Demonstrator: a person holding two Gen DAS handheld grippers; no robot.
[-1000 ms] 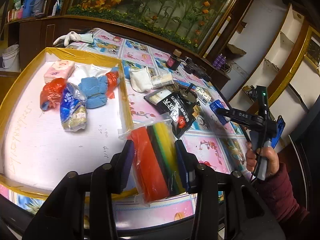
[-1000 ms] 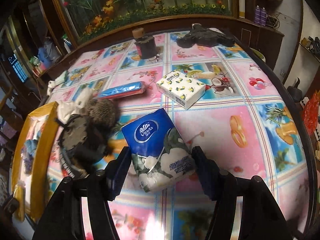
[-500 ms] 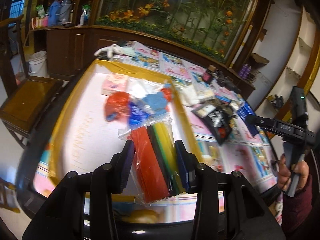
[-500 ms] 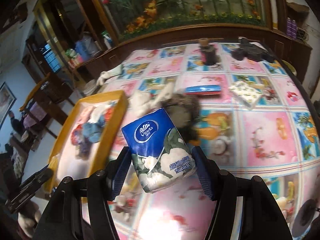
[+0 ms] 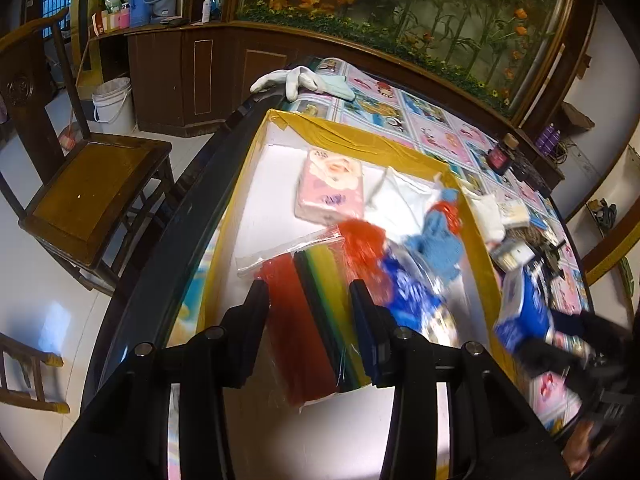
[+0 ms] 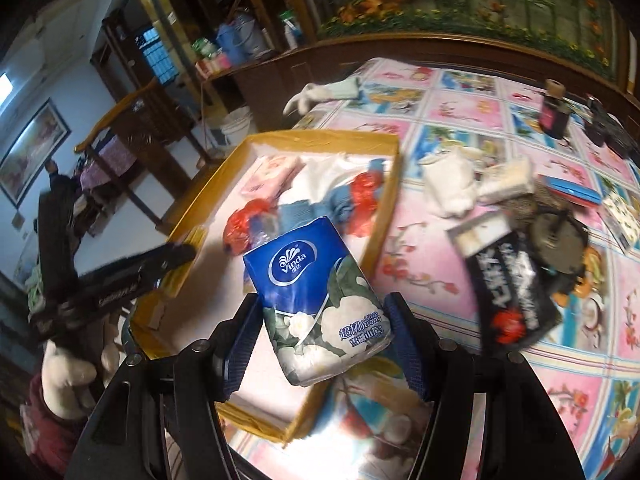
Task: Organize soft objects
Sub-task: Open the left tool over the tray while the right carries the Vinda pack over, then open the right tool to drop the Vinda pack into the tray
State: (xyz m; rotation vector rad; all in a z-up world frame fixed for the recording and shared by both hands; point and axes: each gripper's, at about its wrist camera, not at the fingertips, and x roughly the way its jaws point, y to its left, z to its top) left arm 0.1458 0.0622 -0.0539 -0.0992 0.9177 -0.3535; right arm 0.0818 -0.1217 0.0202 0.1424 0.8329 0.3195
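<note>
One sponge pack, one tissue pack

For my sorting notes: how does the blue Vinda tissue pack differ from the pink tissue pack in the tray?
The blue Vinda tissue pack is clamped in the right gripper, above the yellow-rimmed tray; the pink tissue pack lies flat inside. One shows white flowers, the other a pale print. Both are soft plastic-wrapped packs.

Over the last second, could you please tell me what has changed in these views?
Both grippers swung toward the yellow-rimmed white tray. The left gripper now holds its clear bag of red, green and yellow sponges over the tray floor; the right gripper has carried the blue Vinda tissue pack from the tablecloth to the tray's edge. Both grips and the tray's contents are unchanged.
</note>
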